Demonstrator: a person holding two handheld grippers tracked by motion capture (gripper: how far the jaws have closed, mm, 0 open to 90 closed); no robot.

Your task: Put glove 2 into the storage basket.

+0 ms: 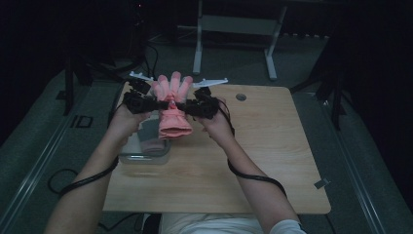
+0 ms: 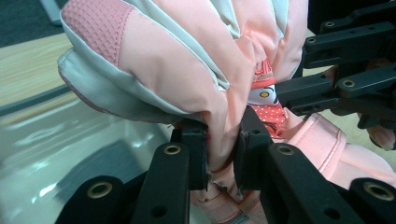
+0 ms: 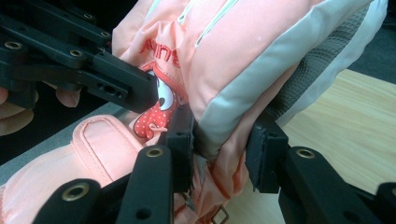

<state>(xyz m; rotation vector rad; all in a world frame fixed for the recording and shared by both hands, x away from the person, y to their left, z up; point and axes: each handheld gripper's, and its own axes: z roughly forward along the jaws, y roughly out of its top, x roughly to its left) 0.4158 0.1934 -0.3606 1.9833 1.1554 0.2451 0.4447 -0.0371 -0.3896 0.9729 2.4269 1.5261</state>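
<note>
We've got the glove (image 1: pixel 171 105) clamped from both sides, left gripper (image 1: pixel 155 103) and right gripper (image 1: pixel 187 105) pinching its edges, so it hangs upper-centre of frame, above the box (image 1: pixel 145 157).

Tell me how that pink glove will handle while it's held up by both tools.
The glove is probably soft and floppy: its fabric bunches between the left tool pads and its cuff hangs down. It looks padded, so likely light for its bulk. The smooth shell could slip, though the right tool pinches it too.
</note>
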